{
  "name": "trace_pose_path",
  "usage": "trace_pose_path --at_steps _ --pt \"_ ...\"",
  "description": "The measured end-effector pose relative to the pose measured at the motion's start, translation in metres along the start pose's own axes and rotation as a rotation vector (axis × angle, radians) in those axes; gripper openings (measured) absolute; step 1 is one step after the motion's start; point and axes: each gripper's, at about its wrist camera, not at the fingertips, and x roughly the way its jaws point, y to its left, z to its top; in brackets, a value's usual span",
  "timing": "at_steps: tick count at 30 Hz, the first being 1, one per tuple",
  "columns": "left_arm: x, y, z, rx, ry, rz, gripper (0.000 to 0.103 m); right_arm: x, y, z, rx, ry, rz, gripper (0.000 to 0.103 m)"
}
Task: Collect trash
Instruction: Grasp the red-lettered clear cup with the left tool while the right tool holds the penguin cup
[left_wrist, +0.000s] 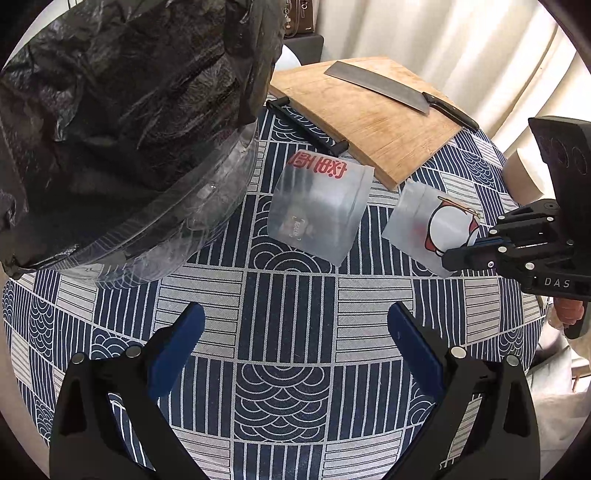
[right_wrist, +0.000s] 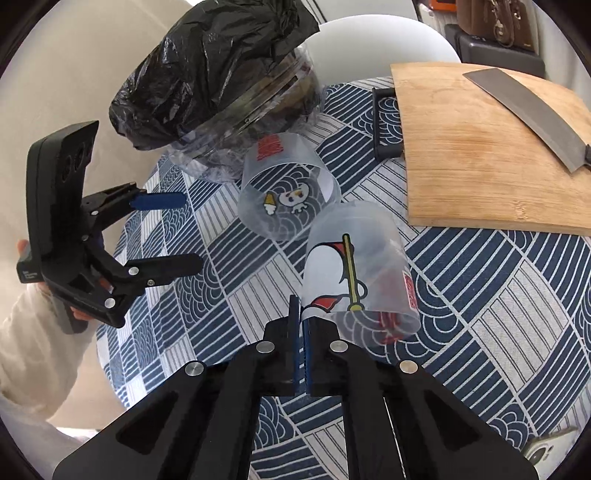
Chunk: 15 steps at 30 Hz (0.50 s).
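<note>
- Frosted translucent plastic cup with penguin print (right_wrist: 354, 273): lying on its side, rim facing the right gripper (right_wrist: 300, 325), which is pinching its rim.
- Left gripper (left_wrist: 295, 325): hanging spread over the patterned counter (left_wrist: 288, 295).

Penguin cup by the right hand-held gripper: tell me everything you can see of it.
The penguin cup is translucent, frosted plastic printed with a penguin holding a red flag on a yellow pole, plus red lettering on its far side. It lies tipped on its side on the patterned tablecloth, near the cutting board's corner. It looks empty. The right hand-held gripper is shut on the wall at its rim; a second printed cup sits just beyond it.
</note>
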Motion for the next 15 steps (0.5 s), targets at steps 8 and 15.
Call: trace_pose_path --at_steps 8,15 --pt "0.011 -0.018 0.022 0.067 -0.019 -0.032 0.097 -0.028 -0.013 -0.011 0.018 -0.002 -0.036 0.002" --pt "0.026 -0.016 0.043 0.087 -0.050 -0.072 0.097 -0.053 -0.019 -0.023 0.026 -0.017 -0.067 0.002"
